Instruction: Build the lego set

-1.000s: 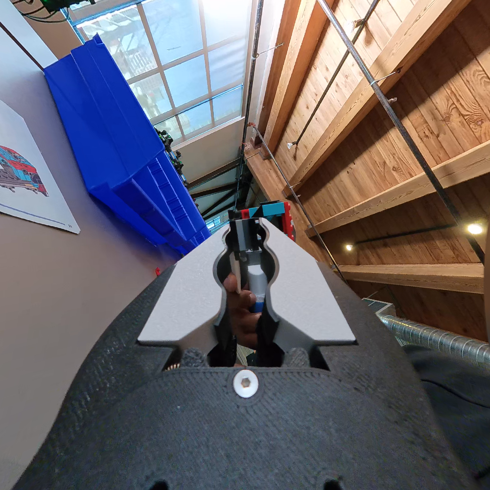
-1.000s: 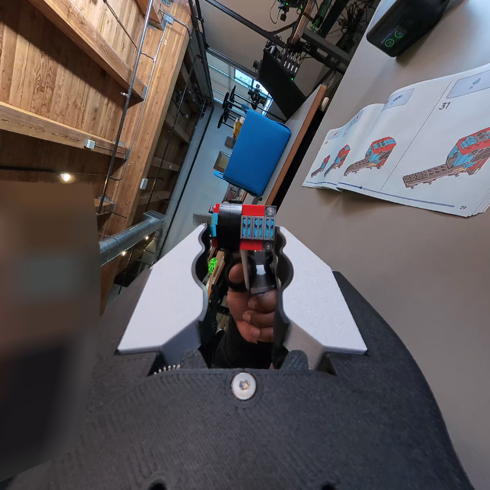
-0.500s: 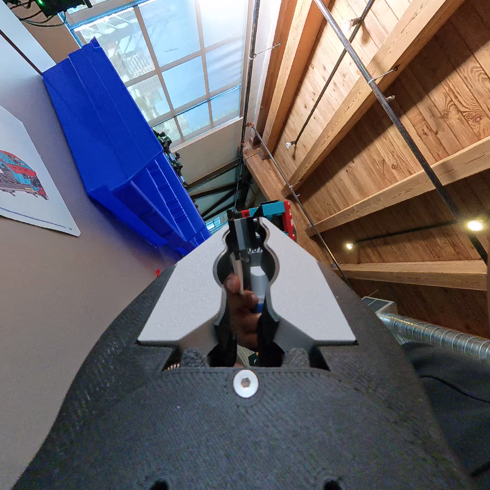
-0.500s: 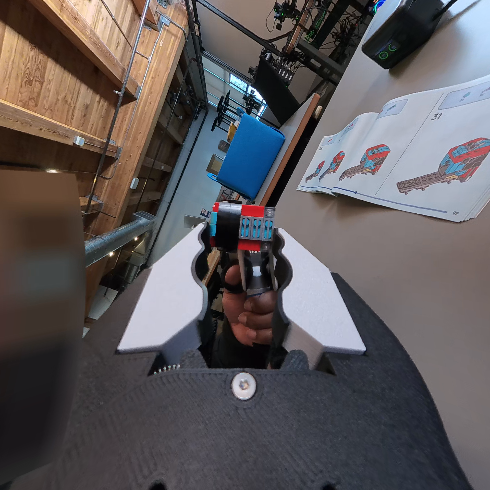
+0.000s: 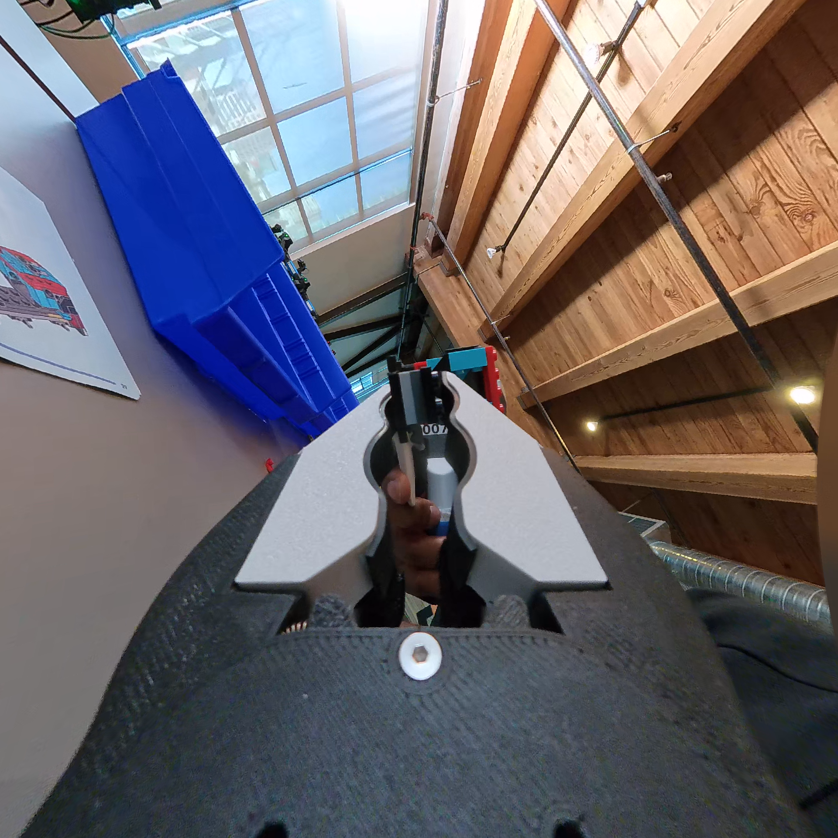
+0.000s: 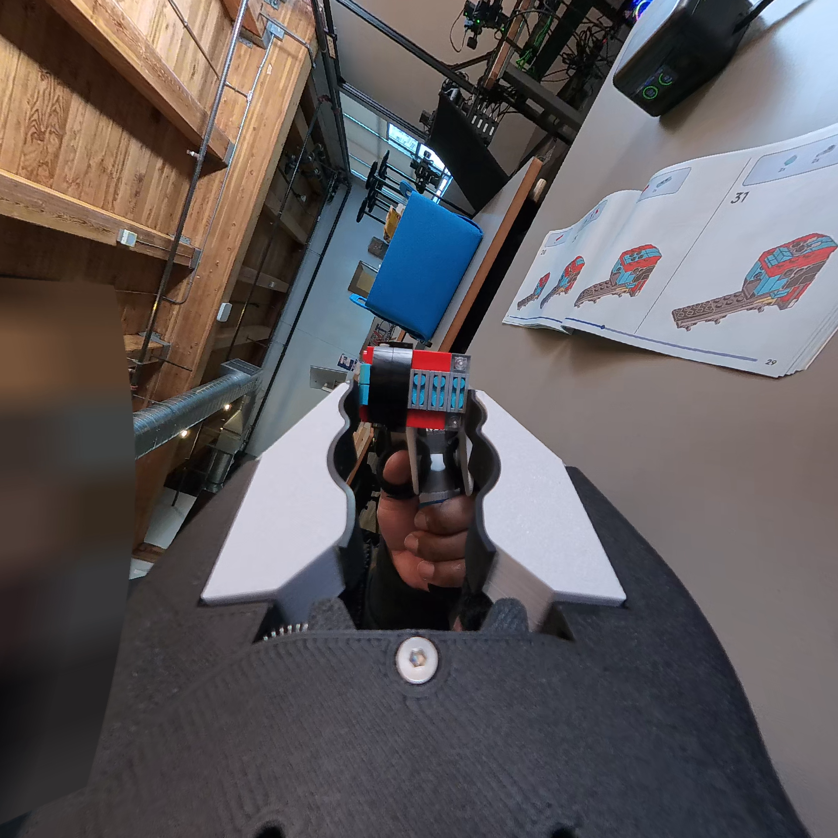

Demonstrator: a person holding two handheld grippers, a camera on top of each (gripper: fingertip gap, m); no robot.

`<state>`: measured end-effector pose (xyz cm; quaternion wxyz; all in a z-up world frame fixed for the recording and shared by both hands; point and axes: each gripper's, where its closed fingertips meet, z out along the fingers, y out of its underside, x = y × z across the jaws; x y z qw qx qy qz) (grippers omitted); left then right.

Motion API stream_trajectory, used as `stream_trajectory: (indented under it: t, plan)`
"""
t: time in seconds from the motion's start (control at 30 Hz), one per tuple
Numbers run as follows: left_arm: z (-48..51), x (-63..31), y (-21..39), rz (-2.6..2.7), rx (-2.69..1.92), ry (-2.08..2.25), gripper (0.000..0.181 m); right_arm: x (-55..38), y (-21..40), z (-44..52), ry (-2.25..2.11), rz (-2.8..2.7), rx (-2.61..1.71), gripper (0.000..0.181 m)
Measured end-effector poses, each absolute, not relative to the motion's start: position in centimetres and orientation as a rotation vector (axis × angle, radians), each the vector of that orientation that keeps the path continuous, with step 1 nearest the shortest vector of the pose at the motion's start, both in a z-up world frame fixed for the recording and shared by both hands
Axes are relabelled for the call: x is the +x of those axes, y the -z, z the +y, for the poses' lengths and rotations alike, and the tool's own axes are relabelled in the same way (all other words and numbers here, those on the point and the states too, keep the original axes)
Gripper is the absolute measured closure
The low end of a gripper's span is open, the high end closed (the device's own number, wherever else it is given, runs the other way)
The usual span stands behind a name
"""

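A partly built lego model (image 6: 415, 390), red, teal and black with a grey grille side, is held in the air between both grippers, which face each other. My right gripper (image 6: 410, 397) is shut on its red and black cab. My left gripper (image 5: 418, 392) is nearly shut on the model's narrow dark grey end (image 5: 413, 401). The red and teal part (image 5: 471, 362) shows beyond the left fingertips. In the right wrist view the left gripper's white fingers (image 6: 415, 462) and the hand holding it (image 6: 431, 544) show through the jaws, below the model.
An open instruction booklet (image 6: 680, 281) lies on the grey-brown table (image 6: 635, 453), also in the left wrist view (image 5: 41, 308). Blue bins (image 5: 204, 254) stand on the table, a small red piece (image 5: 269, 462) near them. A black device (image 6: 680, 59) sits at the far edge, a blue chair (image 6: 421, 272) beyond. My two grippers' fingertips are within a few centimetres of each other.
Both grippers have tilted and shifted slightly together, so the booklet and bins sit a little differently in view. The model stays held by both.
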<state>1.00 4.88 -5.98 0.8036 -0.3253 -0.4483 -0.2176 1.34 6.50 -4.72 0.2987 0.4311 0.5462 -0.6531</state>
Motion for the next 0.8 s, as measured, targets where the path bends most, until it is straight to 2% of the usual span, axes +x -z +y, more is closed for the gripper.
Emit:
stream_trajectory:
  t: [0.27, 0.37, 0.5, 0.6, 0.7, 0.8]
  plan:
    - [4.5, 0.8, 5.5, -0.962, -0.642, 0.495, 0.165, 1.3, 4.1, 6.3, 1.758, 1.374, 1.134, 0.135]
    - [4.1, 0.7, 5.6, -0.967, -0.593, 0.523, 0.166, 1.3, 3.4, 6.2, 1.766, 1.325, 1.105, 0.124]
    - [3.9, 0.7, 5.6, -0.961, -0.585, 0.533, 0.166, 1.1, 3.6, 6.0, 1.751, 1.343, 1.125, 0.120]
    - [4.3, 1.0, 5.2, -0.938, -0.597, 0.543, 0.166, 1.1, 3.8, 5.7, 1.734, 1.333, 1.132, 0.123]
    - [4.5, 1.1, 5.2, -0.937, -0.607, 0.545, 0.166, 1.0, 3.5, 5.8, 1.747, 1.284, 1.129, 0.135]
    - [4.6, 1.1, 5.2, -0.937, -0.611, 0.540, 0.166, 1.0, 3.5, 5.9, 1.761, 1.259, 1.128, 0.136]
